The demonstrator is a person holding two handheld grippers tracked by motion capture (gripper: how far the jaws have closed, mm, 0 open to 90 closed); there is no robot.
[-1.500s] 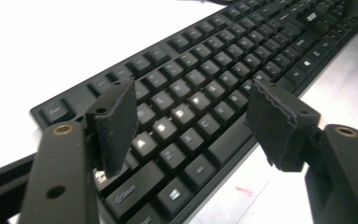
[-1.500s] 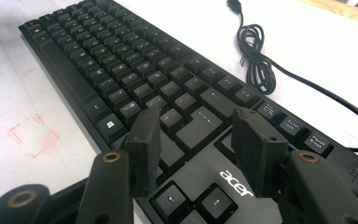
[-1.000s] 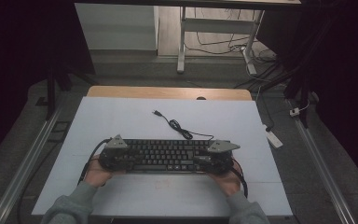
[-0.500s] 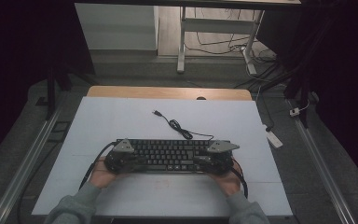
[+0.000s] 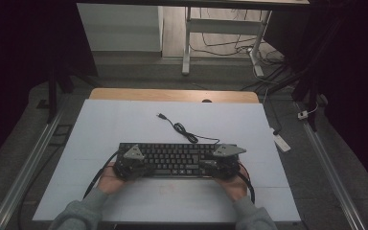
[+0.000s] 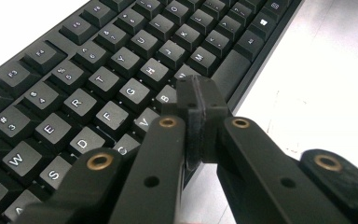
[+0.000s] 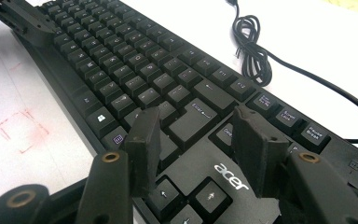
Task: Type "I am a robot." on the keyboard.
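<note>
Your left tongs (image 6: 200, 116), just closed on nothing, hover over the black keyboard (image 5: 172, 158) at the bench's (image 5: 124, 120) 6 o'clock side, while your right tongs (image 7: 200, 144) stand open above its arrow keys.

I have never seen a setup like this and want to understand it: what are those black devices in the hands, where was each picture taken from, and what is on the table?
A person sits at a white table and holds a hand-operated tool with two-jaw tongs in each hand. The high view looks down from above: the left tongs and right tongs sit at either end of a black keyboard, whose loose cable lies coiled behind it. The other two pictures come from small cameras riding on the tools. In the left gripper view the left tongs are shut, tip over the bottom letter row. In the right gripper view the right tongs stand apart above the keys near Enter. Nothing is held.
</note>
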